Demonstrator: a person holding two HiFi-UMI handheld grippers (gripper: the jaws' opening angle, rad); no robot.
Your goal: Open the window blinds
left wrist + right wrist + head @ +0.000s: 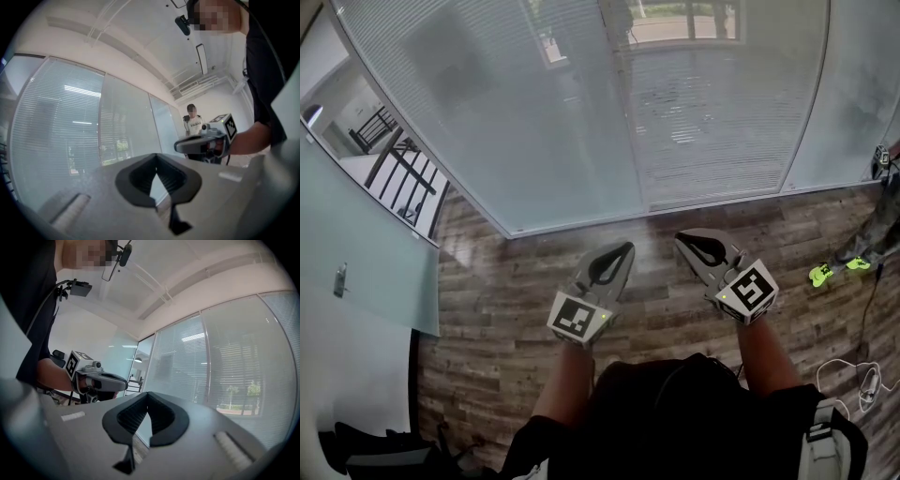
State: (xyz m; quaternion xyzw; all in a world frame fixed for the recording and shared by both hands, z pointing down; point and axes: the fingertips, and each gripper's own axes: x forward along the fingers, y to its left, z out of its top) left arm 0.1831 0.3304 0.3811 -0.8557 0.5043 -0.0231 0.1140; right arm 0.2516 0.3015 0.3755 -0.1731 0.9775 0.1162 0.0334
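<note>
White slatted window blinds [581, 112] hang full length behind the glass wall ahead, and the outdoors shows only dimly through them. They also fill the left gripper view [56, 131] and the right gripper view [225, 366]. My left gripper [628, 246] [156, 155] is held level over the wood floor, short of the glass, shut and with nothing in it. My right gripper [680, 236] [147, 393] hovers beside it, also shut and with nothing in it. Neither touches the blinds. No cord or wand shows.
A person in neon-green shoes [834, 270] stands at the right by the glass and also shows as a person [193, 119] in the left gripper view. White cables [862, 375] lie on the floor at the right. A frosted door with a handle [339, 279] is at the left.
</note>
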